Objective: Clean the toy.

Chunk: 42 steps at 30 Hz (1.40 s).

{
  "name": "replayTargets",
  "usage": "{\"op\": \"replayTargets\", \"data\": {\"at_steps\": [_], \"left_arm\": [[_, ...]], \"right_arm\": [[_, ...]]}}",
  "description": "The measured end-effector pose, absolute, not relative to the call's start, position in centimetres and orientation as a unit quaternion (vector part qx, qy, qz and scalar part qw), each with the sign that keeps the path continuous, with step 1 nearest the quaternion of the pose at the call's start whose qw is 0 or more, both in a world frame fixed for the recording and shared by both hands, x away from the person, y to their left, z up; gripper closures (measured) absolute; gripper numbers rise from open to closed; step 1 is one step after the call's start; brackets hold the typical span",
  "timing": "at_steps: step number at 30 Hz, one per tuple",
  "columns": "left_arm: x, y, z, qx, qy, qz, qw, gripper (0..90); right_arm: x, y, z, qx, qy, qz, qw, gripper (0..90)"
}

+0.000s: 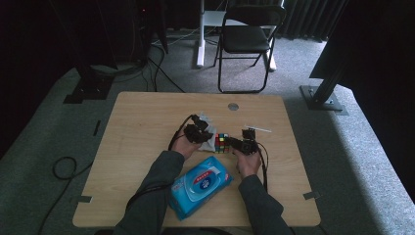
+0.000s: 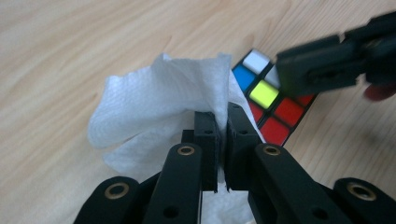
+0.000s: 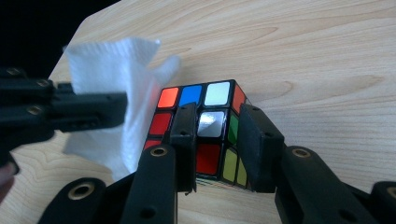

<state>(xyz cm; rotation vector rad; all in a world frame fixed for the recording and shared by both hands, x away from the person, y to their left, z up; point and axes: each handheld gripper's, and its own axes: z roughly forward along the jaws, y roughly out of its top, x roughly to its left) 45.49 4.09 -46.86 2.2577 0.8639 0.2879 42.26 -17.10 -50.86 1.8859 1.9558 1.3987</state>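
You are working at the middle of the wooden table [image 1: 137,127], with a gripper in each hand. Your left gripper [image 2: 222,122] is pinching a white wet wipe [image 2: 154,100]: in the left gripper view its two black jaws are standing almost together with a fold of the wipe caught between them, and the rest of the sheet is bunching up and fanning out to the left of the jaws. In the high view that left gripper [image 1: 198,131] is sitting just left of the cube, with the wipe [image 1: 205,120] showing pale behind it.

Your right gripper [image 3: 215,135] is clamping the Rubik's cube [image 3: 205,135]. In the right gripper view its jaws are closing on two opposite sides of the cube, one pad lying over the red-and-white face and the other on the green-and-yellow side. The cube is resting on the tabletop, and the wipe [image 3: 116,70] is hanging against its left side, held there by your other gripper.

In the high view the cube [image 1: 222,143] is lying between your two hands, with the right gripper [image 1: 246,143] touching it from the right. A blue pack of wet wipes [image 1: 200,186] is lying nearer to you, between your forearms, near the front edge of the table. A black folding chair [image 1: 247,39] is standing on the carpet beyond the table.
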Motion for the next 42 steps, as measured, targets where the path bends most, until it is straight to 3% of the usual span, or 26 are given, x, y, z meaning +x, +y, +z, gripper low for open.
{"op": "replayTargets", "data": {"at_steps": [14, 42], "left_arm": [[46.2, 2.4, -47.5, 0.881, 0.329, 0.110, 0.321, 86.7], [46.4, 2.7, -48.2, 0.876, 0.353, 0.119, 0.305, 86.5]], "right_arm": [[42.2, -17.1, -50.9, 0.617, 0.639, 0.458, 0.040, 68.3], [42.1, -16.9, -51.1, 0.618, 0.637, 0.459, 0.034, 67.1]]}}
